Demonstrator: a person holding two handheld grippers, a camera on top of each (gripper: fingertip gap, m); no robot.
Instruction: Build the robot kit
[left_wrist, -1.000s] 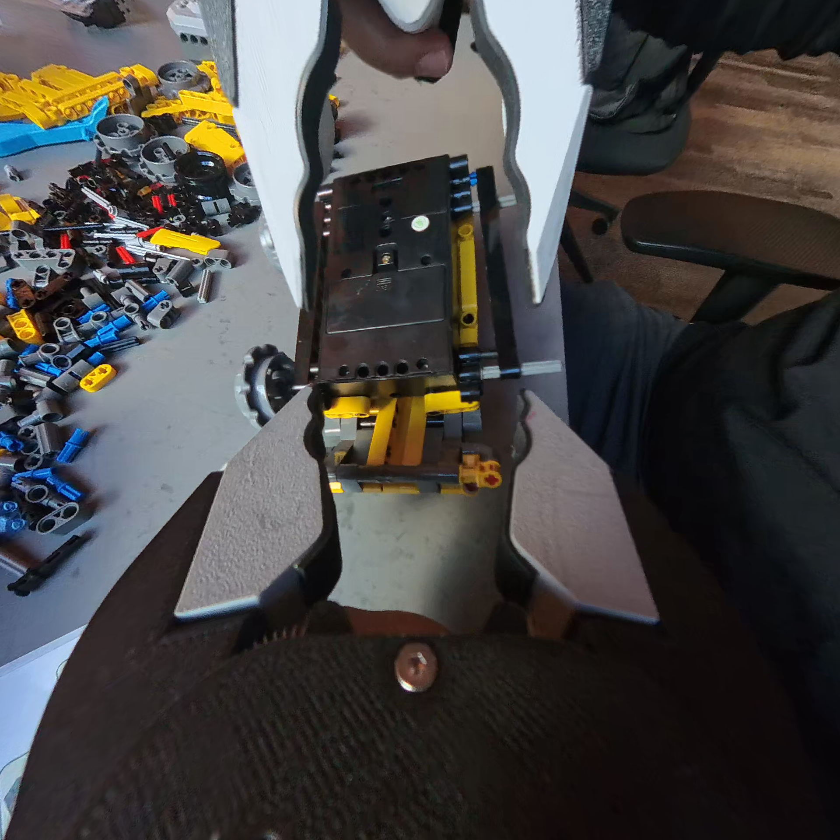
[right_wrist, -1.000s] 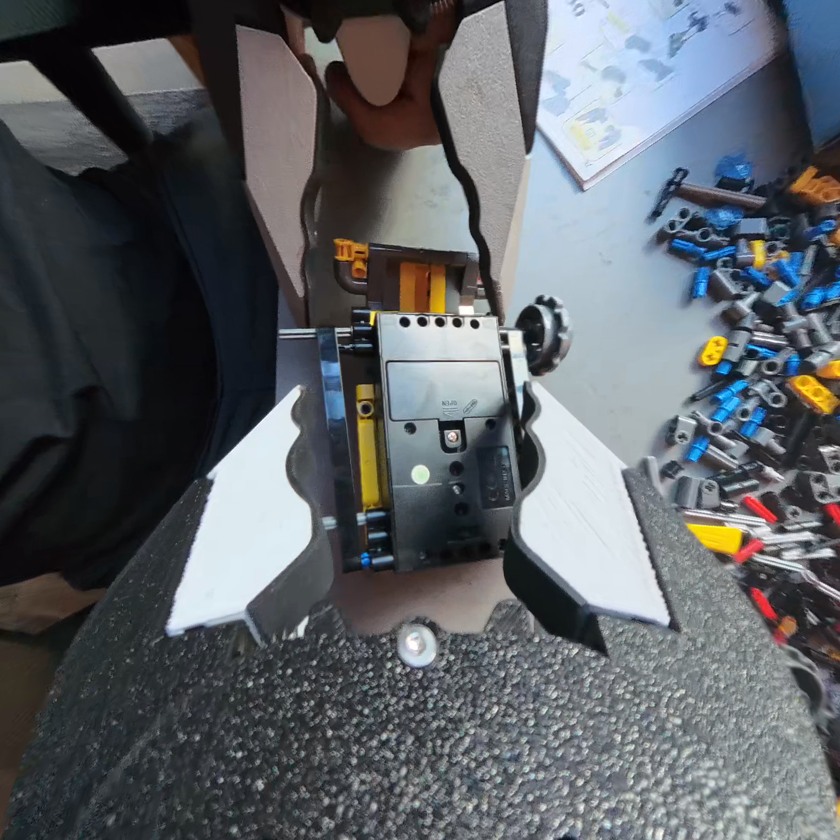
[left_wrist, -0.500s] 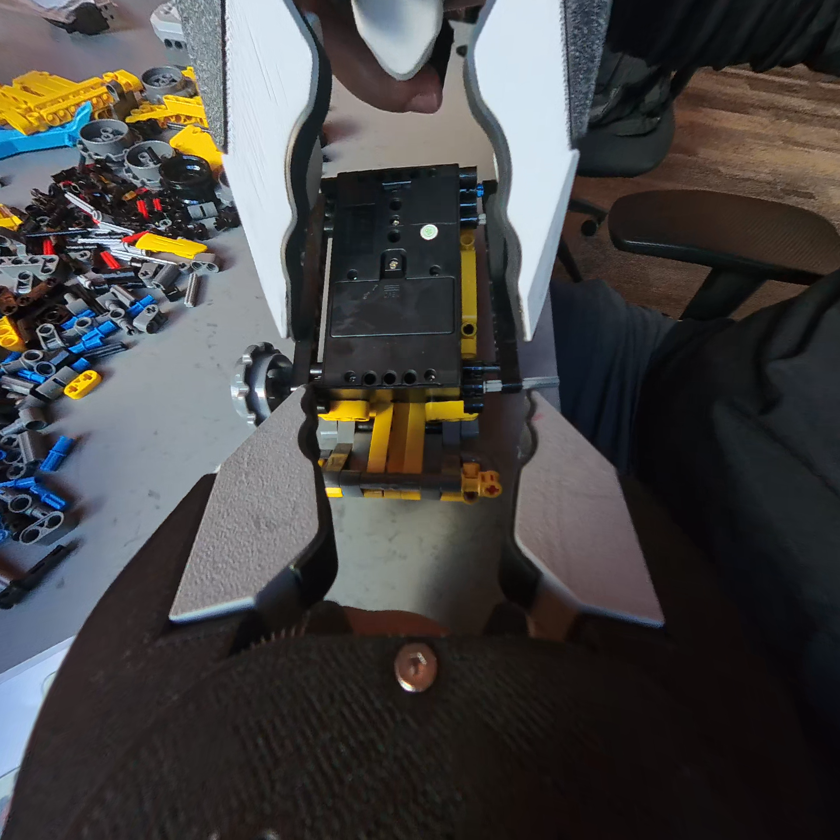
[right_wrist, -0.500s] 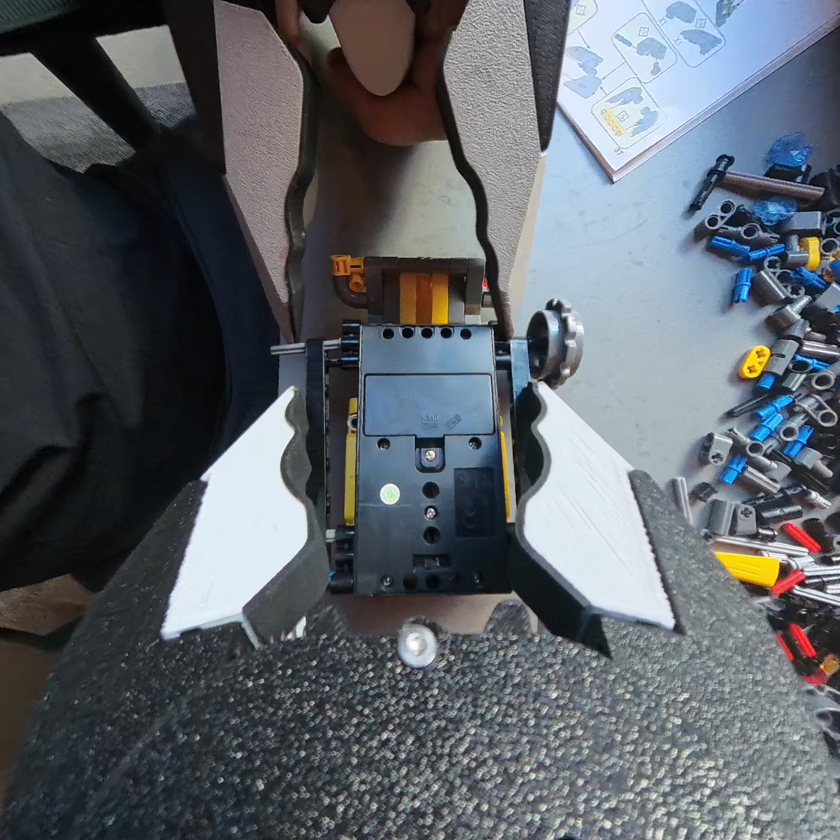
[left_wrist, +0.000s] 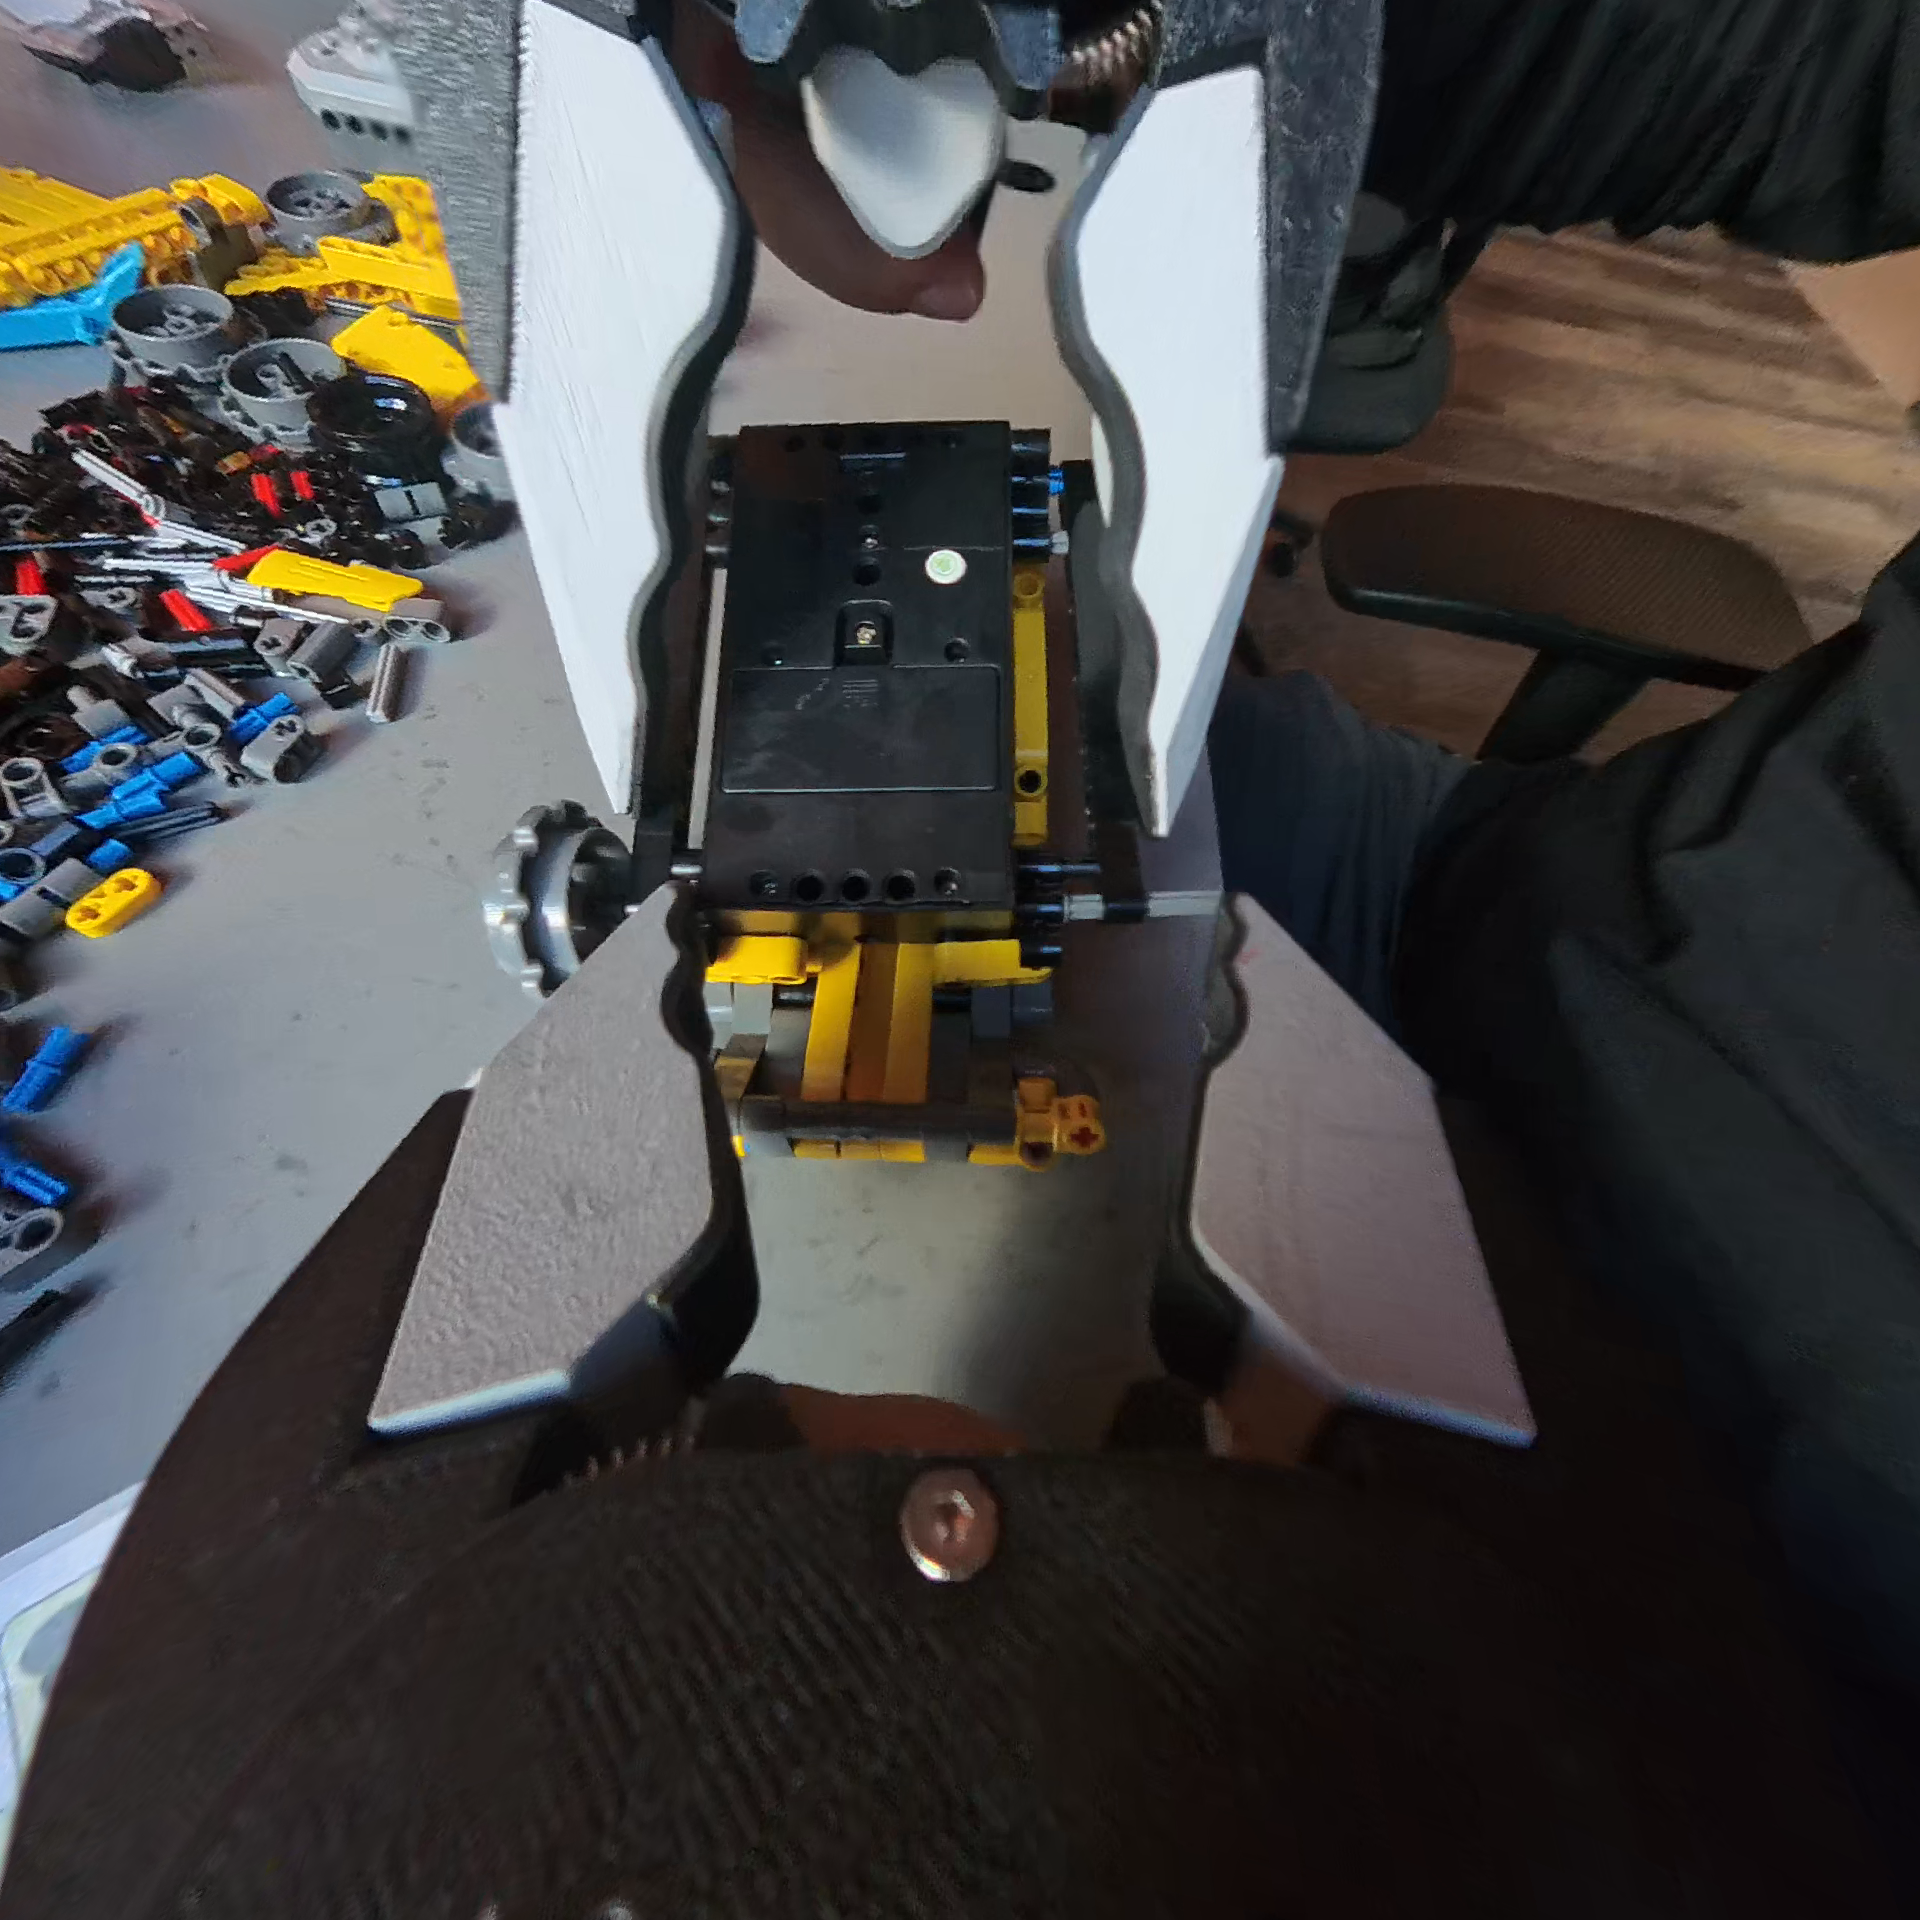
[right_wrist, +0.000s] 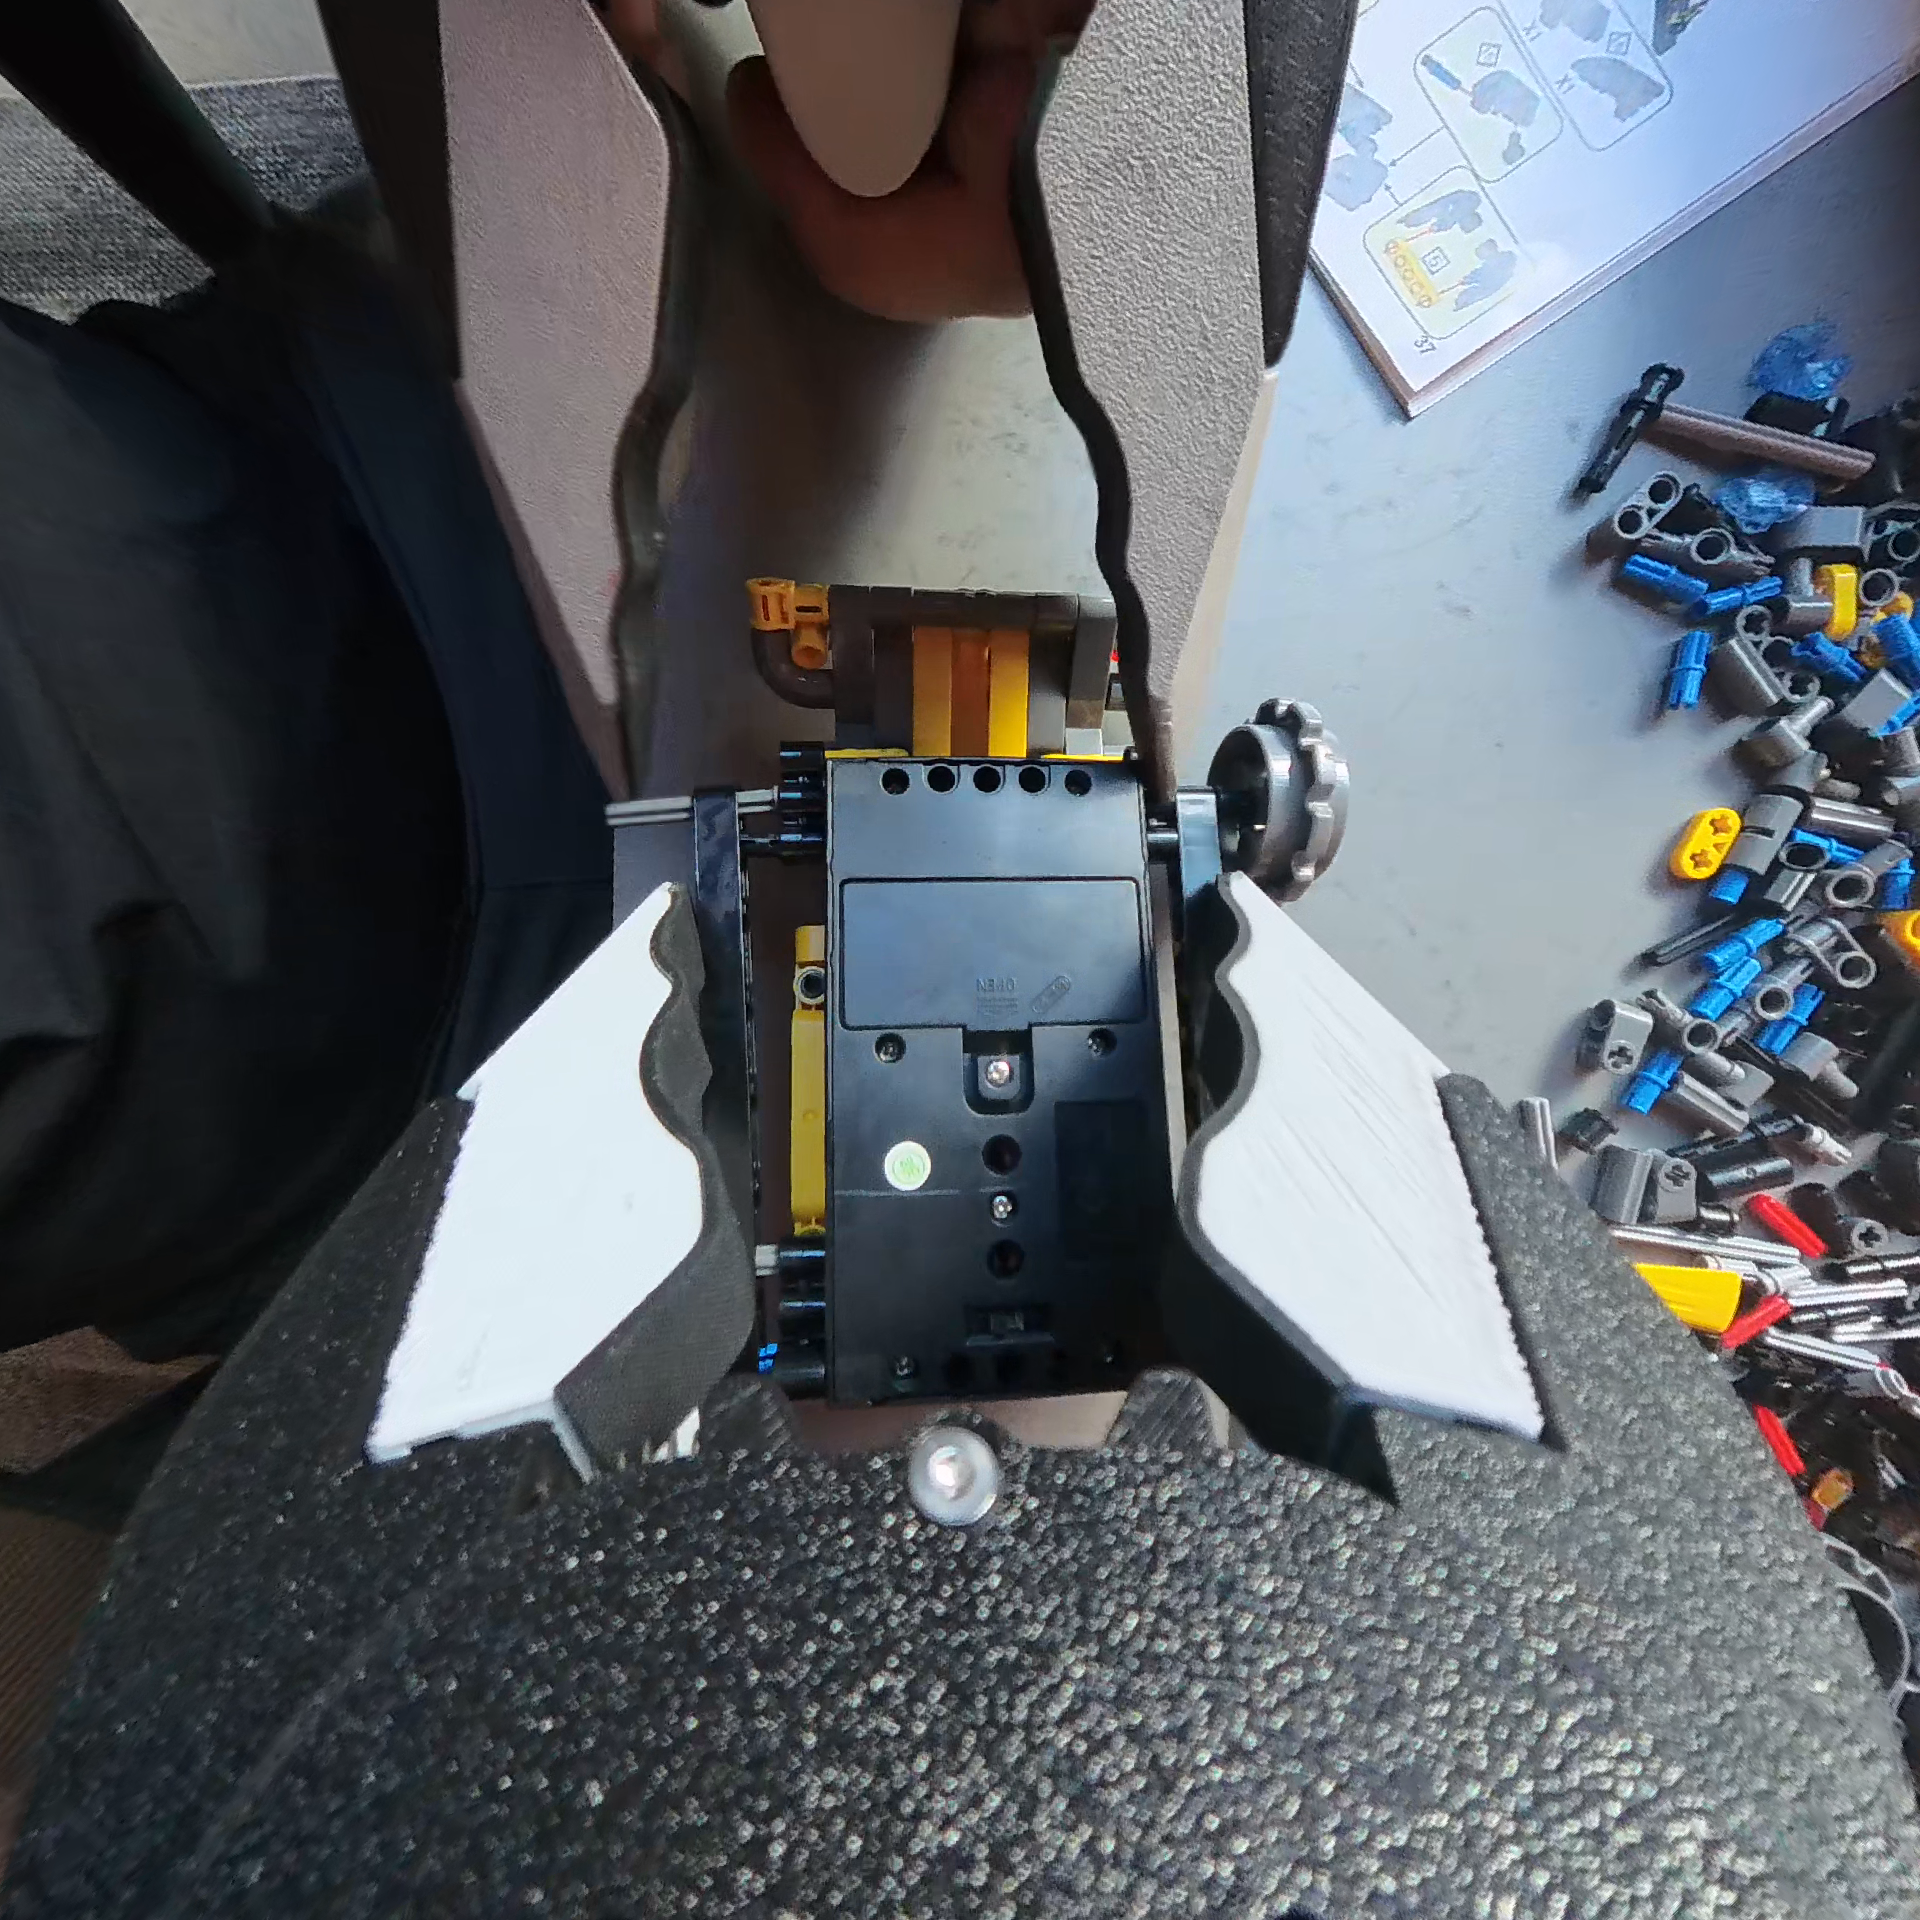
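Note:
A building-brick model, a black battery box (left_wrist: 862, 675) on a yellow and grey frame with a grey knob wheel (left_wrist: 540, 894), lies at the table's edge between both grippers, which face each other. My right gripper (right_wrist: 951, 894), with white fingers, is shut on the model (right_wrist: 987, 1039), its pads pressed against the black side frames. It also shows in the left wrist view (left_wrist: 894, 810). My left gripper (left_wrist: 945, 914), with grey fingers, is open around the yellow and grey end; one finger touches it and the other stands apart.
The grey table (left_wrist: 312, 1039) bears a wide heap of loose small parts (left_wrist: 156, 675), which also shows in the right wrist view (right_wrist: 1766, 987). An instruction booklet (right_wrist: 1558, 156) lies beyond. A person in dark clothes (left_wrist: 1662, 1039) and a chair (left_wrist: 1558, 582) are beside the table. Both grippers' tips are close together, under 4 cm apart.
My right gripper has slid farther along the model, so more of the battery box now sits between its fingers. The model has straightened. My left gripper has kept its opening.

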